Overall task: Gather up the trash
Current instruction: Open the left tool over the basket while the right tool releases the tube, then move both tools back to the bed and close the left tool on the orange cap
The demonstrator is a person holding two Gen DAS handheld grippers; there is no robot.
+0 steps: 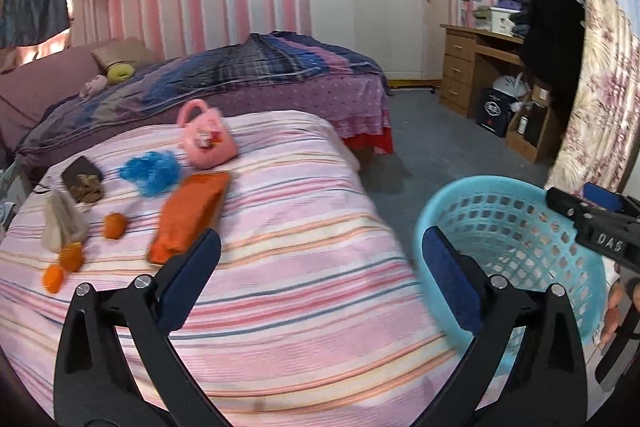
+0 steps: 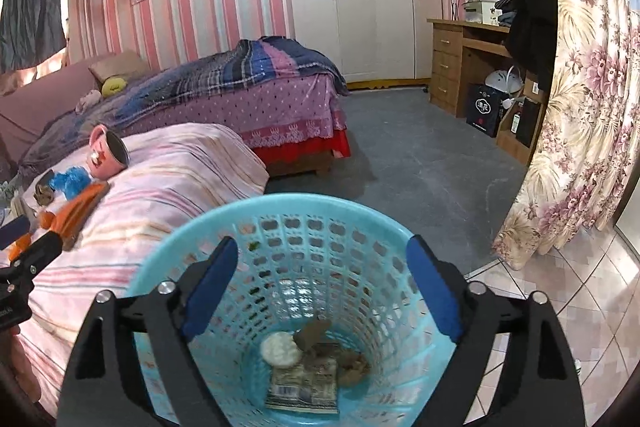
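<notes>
R tool [image 2: 320, 291] is hanging right over the blue basket [image 2: 392, 227], jaws spread wide w/ nothing between them, so it's looking released. Basket is standing on the floor just beside the striped bed [image 1: 300, 227], prob. so trash goes from bed to bin w/o much reach. In the basket bottom: 1 white round wad [image 2: 279, 349], 1 printed wrapper [image 2: 302, 387], plus brown crumpled bits [image 2: 352, 367], approx. 2–3, can't separate them for sure.

L tool [image 1: 320, 283] is also gaping, empty, and pointing across the bed toward the stuff at its far-left part.

Lying there: 1 orange packet [image 1: 188, 215], 1 blue crumpled bag [image 1: 150, 173], 1 pink mug [image 1: 208, 139] on its side, 1 dark wrapper [image 1: 82, 179] w/ brown scraps on it, 1 whitish bag [image 1: 62, 221], and orange peel pcs or small fruit [image 1: 114, 225], 3–4, blur is making it hard to tell.

Judging: several pcs of trash are waiting on the bed; L tool is prob. heading for the nearest, the orange packet.
</notes>
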